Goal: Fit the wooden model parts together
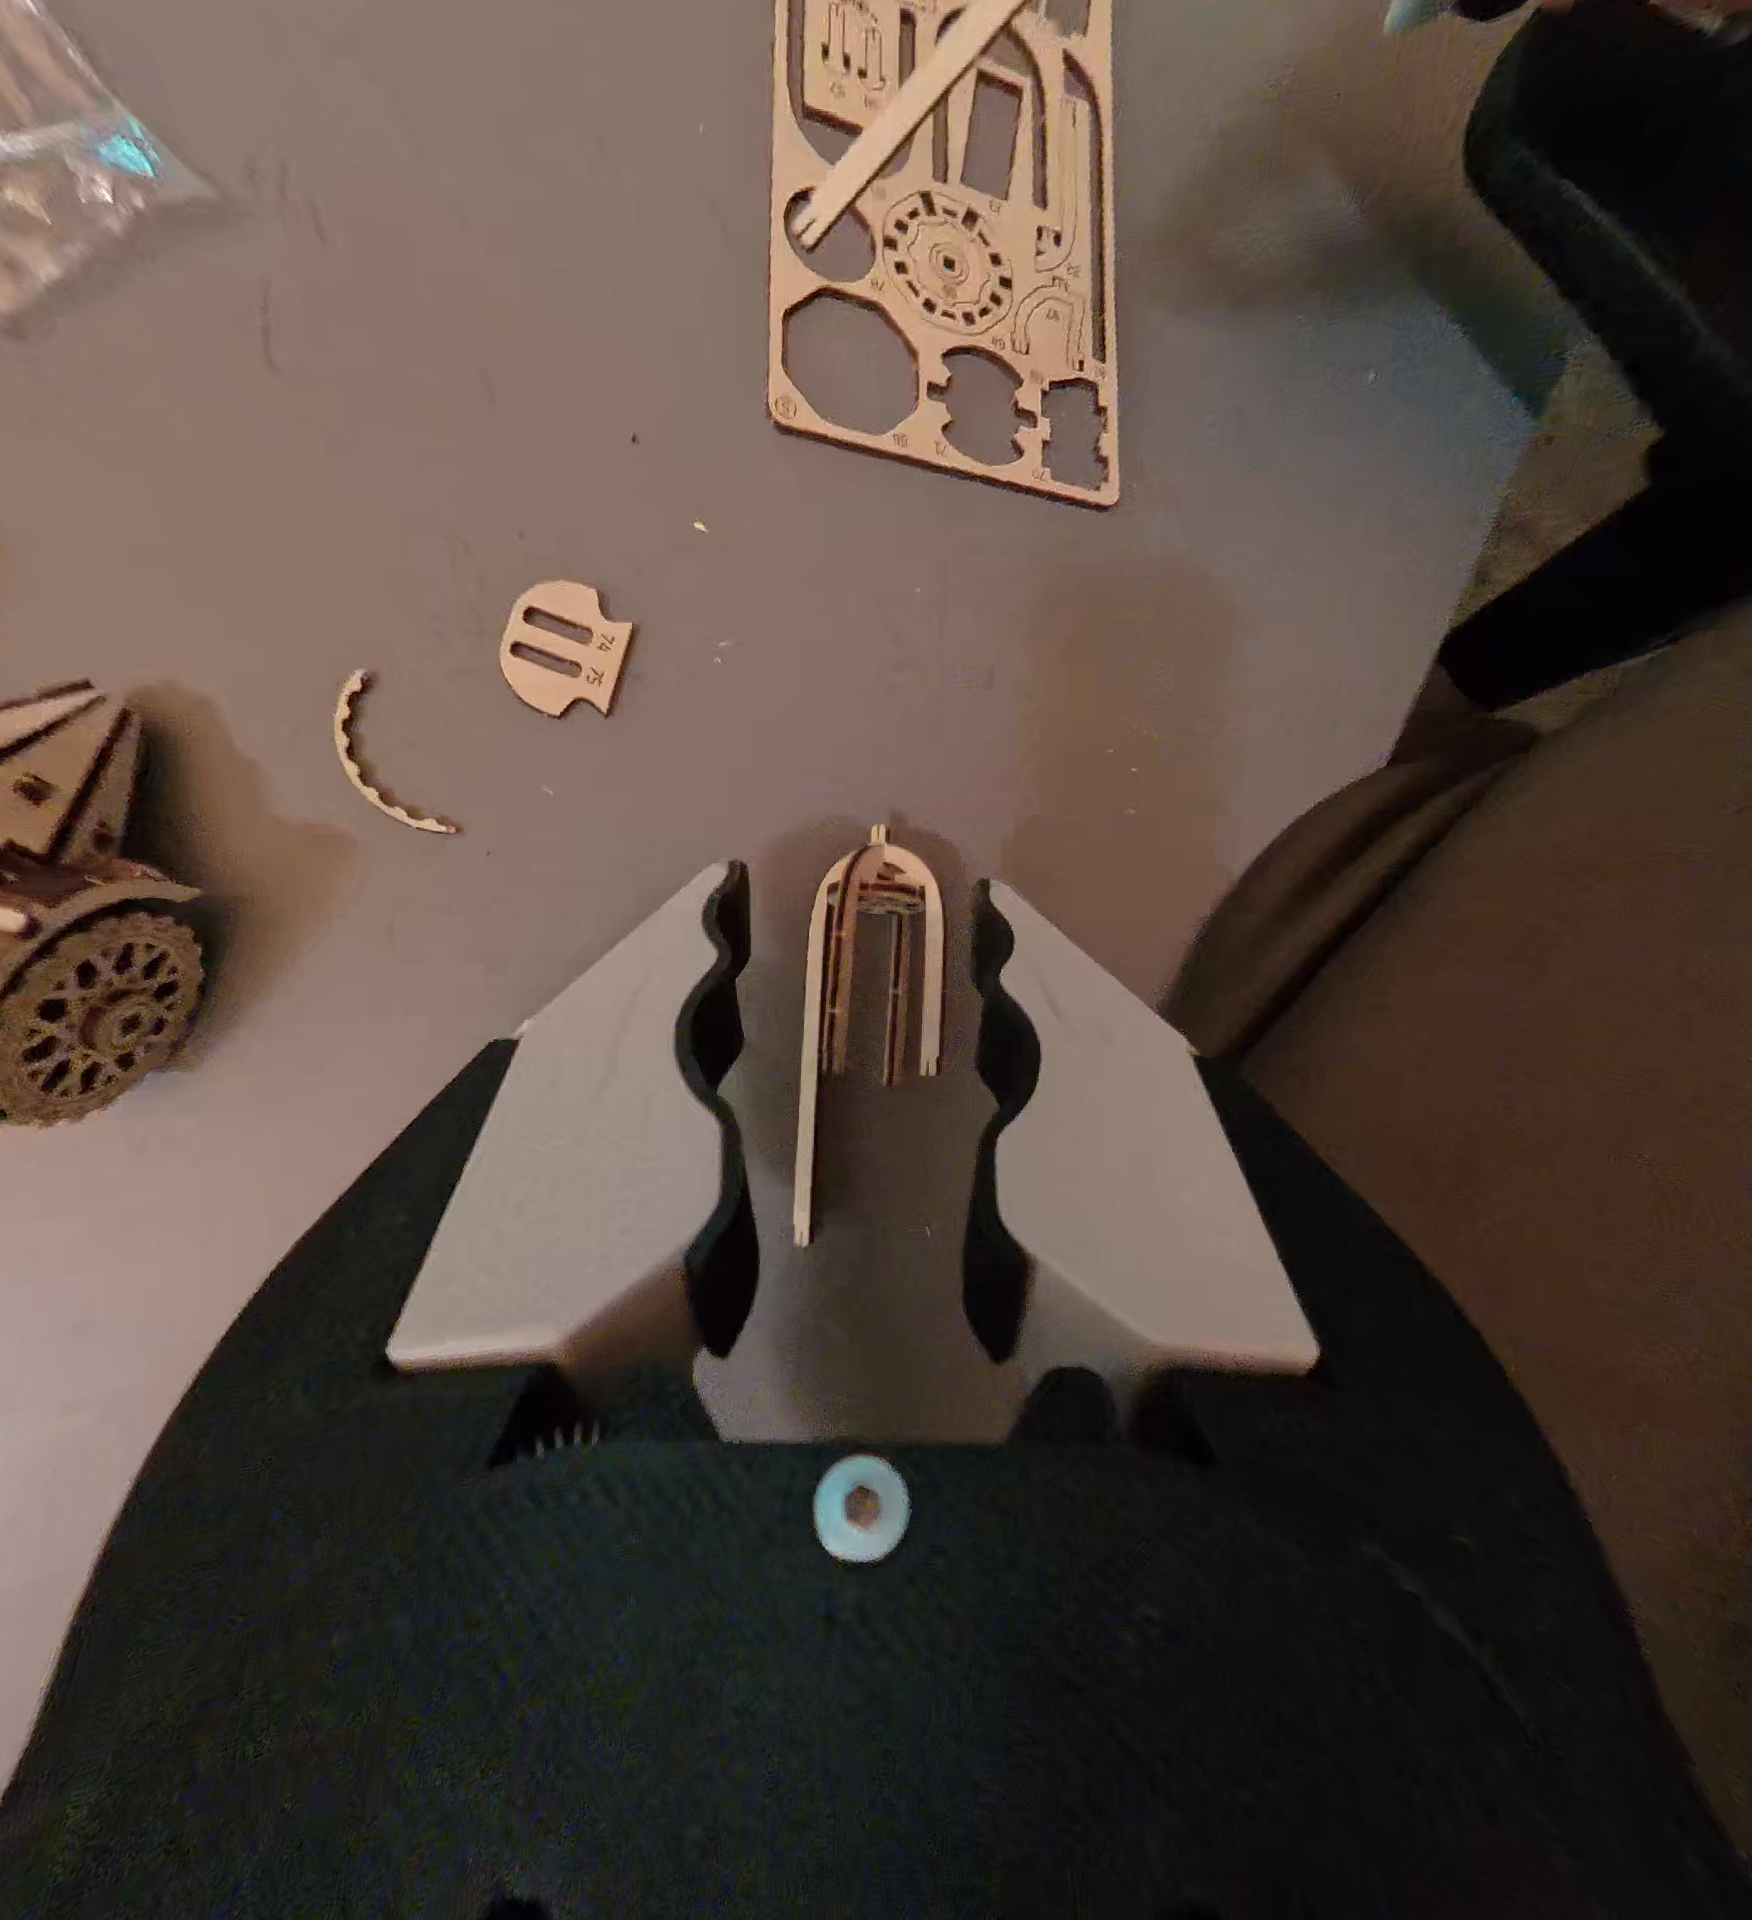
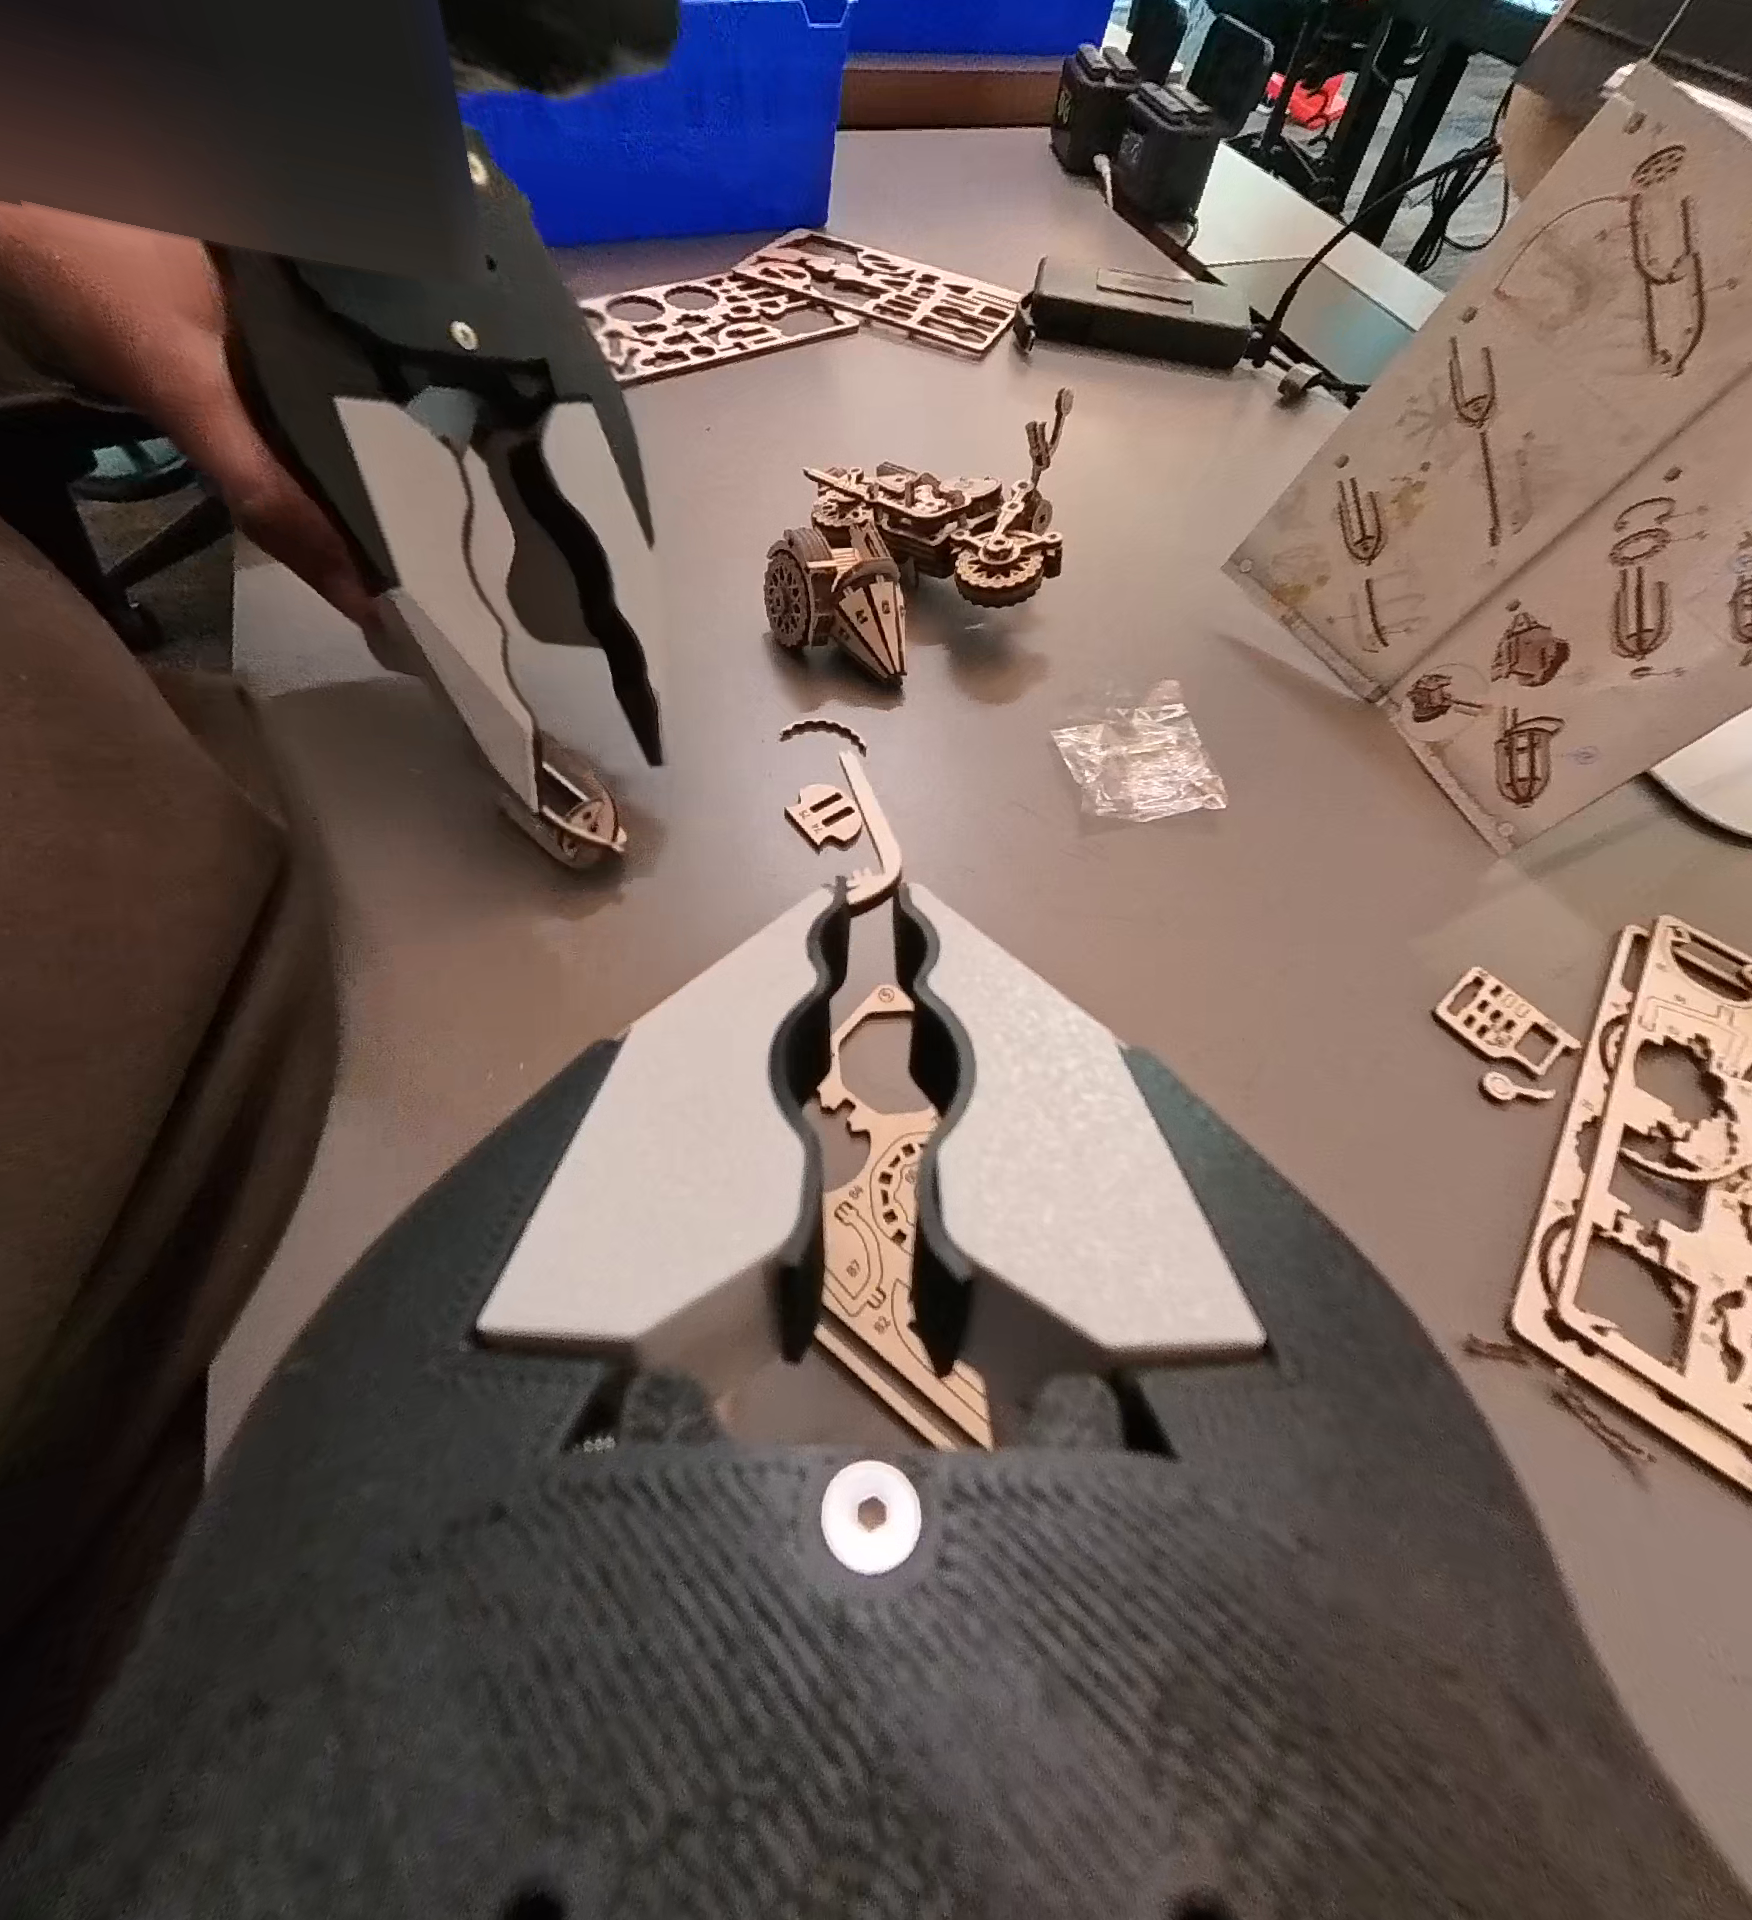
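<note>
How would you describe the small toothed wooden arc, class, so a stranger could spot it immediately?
Start at the half-built wooden vehicle model on the grey table. Just in front lie two loose pieces. The toothed arc is the thin curved sliver nearer the model; the slotted piece is a flat plate.

Tabletop [image 1: 436, 468]: plain grey. Part sheet [image 1: 939, 260]: pale tan wood, dark-edged cutouts. Half-built model [image 2: 903, 561]: brown, spoked wheels. Bin [image 2: 685, 114]: blue. Each tool [image 2: 864, 914]: grey fingers [image 2: 1038, 1174], wavy black pads, black body.

The left wrist view looks steeply down, close over the counter [image 1: 539, 468]; the right wrist view looks lower, across it; both show the slotted wooden piece [image 1: 565, 649] [image 2: 822, 814].
</note>
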The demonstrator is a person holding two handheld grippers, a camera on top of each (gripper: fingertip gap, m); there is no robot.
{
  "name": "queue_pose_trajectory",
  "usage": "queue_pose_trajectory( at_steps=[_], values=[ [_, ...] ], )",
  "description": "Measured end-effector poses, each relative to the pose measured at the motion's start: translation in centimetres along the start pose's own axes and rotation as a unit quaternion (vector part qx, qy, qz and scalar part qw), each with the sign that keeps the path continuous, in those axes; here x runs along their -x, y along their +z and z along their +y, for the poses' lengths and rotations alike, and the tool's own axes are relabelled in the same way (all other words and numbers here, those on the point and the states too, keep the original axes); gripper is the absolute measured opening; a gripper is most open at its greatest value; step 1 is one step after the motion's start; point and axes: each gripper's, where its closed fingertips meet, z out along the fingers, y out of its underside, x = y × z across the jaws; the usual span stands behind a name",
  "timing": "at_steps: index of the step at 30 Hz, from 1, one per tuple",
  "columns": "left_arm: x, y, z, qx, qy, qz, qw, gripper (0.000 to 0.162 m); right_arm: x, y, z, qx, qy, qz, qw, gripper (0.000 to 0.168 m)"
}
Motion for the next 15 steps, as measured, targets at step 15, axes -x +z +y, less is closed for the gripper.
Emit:
queue_pose_trajectory(
  at_steps=[15],
  values=[
    [0.3,0.7,1.7,0.02,0.127,-0.163,0.978,0.028,0.5,-0.1,-0.5,-0.004,-0.011,-0.003,1.0,0.006]
  ],
)
